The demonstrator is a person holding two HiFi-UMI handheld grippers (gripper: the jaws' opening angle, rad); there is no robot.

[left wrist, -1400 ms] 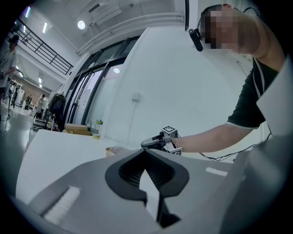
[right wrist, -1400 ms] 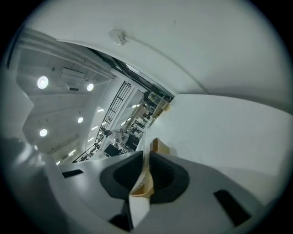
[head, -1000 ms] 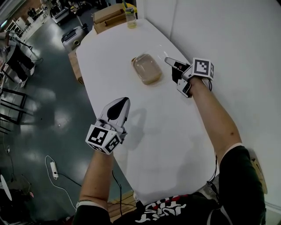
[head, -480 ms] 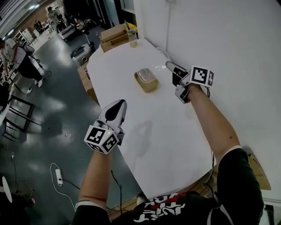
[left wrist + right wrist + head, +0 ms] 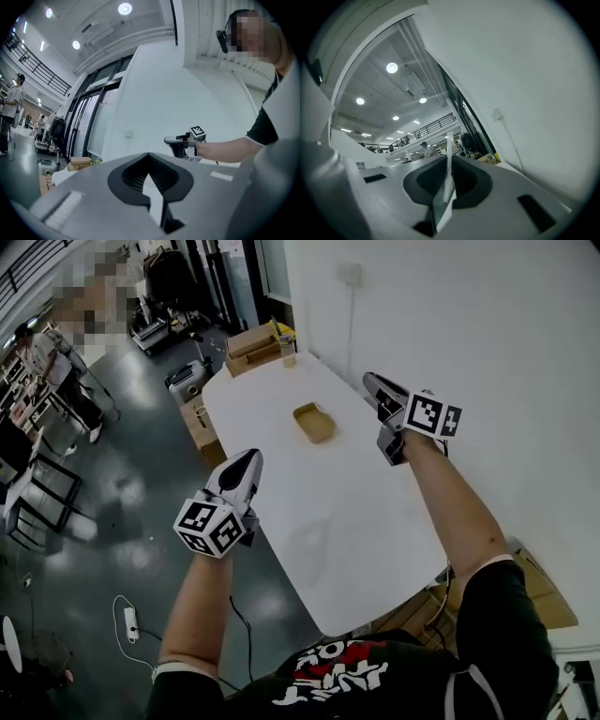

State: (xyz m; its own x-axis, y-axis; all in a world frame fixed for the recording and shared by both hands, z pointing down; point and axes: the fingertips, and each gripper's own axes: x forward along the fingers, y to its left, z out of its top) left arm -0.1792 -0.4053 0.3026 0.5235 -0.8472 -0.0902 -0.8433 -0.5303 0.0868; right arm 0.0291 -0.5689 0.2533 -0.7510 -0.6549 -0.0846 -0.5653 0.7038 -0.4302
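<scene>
On the table [image 5: 356, 512], the tray [image 5: 314, 422] shows only overhead.

No legible txt, shirt print [image 5: 330, 664] too blurry, left claw [image 5: 246, 463] cube pattern only

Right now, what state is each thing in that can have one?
Left tool: shut, nothing between its jaws, held in the air.
Right tool: shut on a thin clear plastic sheet, which stands edge-on between the jaws.
Tan rectangular tray: uncovered, lying flat on the white table.
Small clear bottle: upright at the table's far end.
</scene>
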